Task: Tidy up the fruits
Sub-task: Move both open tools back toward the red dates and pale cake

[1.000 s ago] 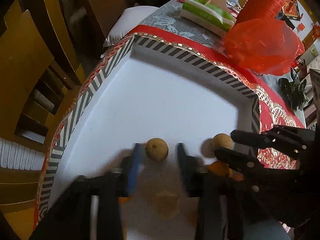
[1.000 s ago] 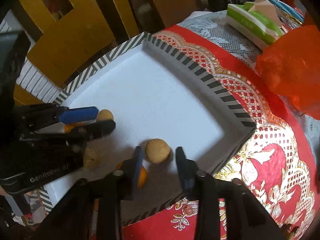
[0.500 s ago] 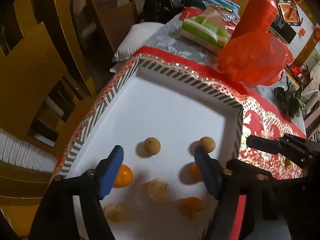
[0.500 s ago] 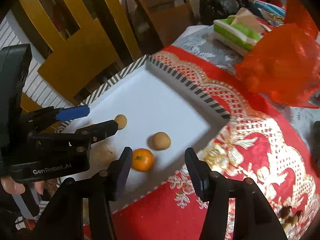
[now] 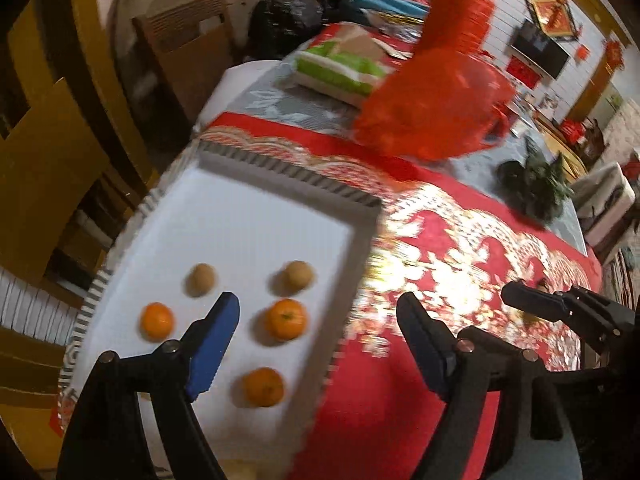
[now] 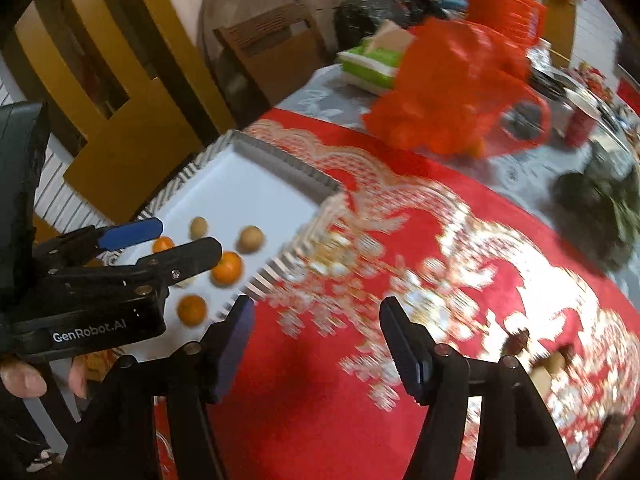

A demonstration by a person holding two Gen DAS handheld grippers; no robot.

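Fruit is sitting in rows on the white tray [image 5: 256,216], and we are holding both grippers empty, jaws just opened wide. Loose fruit [image 6: 554,360] is lying at three o'clock of our right gripper [image 6: 316,344], the nearer one; our left gripper [image 5: 320,344] is hanging over the tray's right rim. Only the right wrist view is showing it clearly.

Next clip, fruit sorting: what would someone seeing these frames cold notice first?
Probably the white tray with its striped rim at the table's left edge, holding oranges and brown round fruits in neat rows. Next, the bright red plastic bag farther back on the red-and-gold tablecloth. Both the left gripper and right gripper are open and empty.
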